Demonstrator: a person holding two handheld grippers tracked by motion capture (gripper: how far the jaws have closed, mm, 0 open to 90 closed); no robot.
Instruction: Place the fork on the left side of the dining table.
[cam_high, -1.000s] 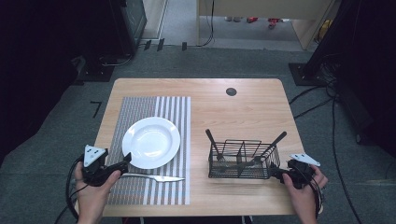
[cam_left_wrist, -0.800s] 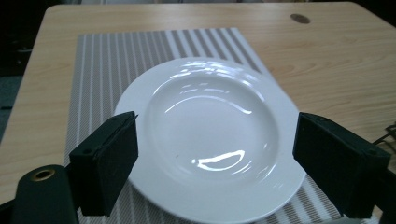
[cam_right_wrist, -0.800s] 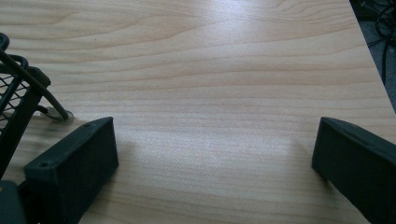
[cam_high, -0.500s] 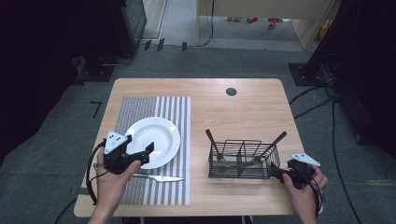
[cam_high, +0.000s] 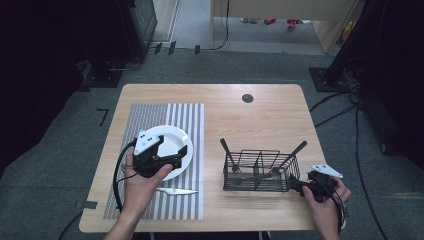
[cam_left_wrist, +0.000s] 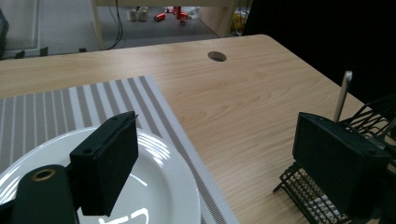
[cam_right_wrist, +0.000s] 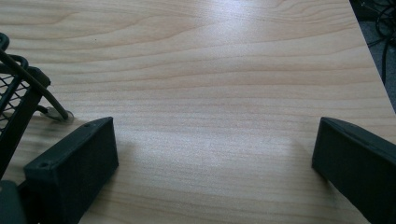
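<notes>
A white plate lies on a grey striped placemat at the table's left. My left gripper hovers over the plate's near half, pointing right. In the left gripper view its jaws stand open with nothing between them, the plate below. A knife lies on the mat in front of the plate. A black wire caddy holding a few utensils stands at the right front. My right gripper rests by its right end, open over bare wood.
The wooden table has a round cable hole near its far edge. A utensil handle sticks up from the caddy. The caddy's corner is just left of the right gripper. Cables lie on the floor to the right.
My left gripper has risen from the table's front left corner and moved forward and right, ending over the plate. The right gripper has stayed by the caddy.
</notes>
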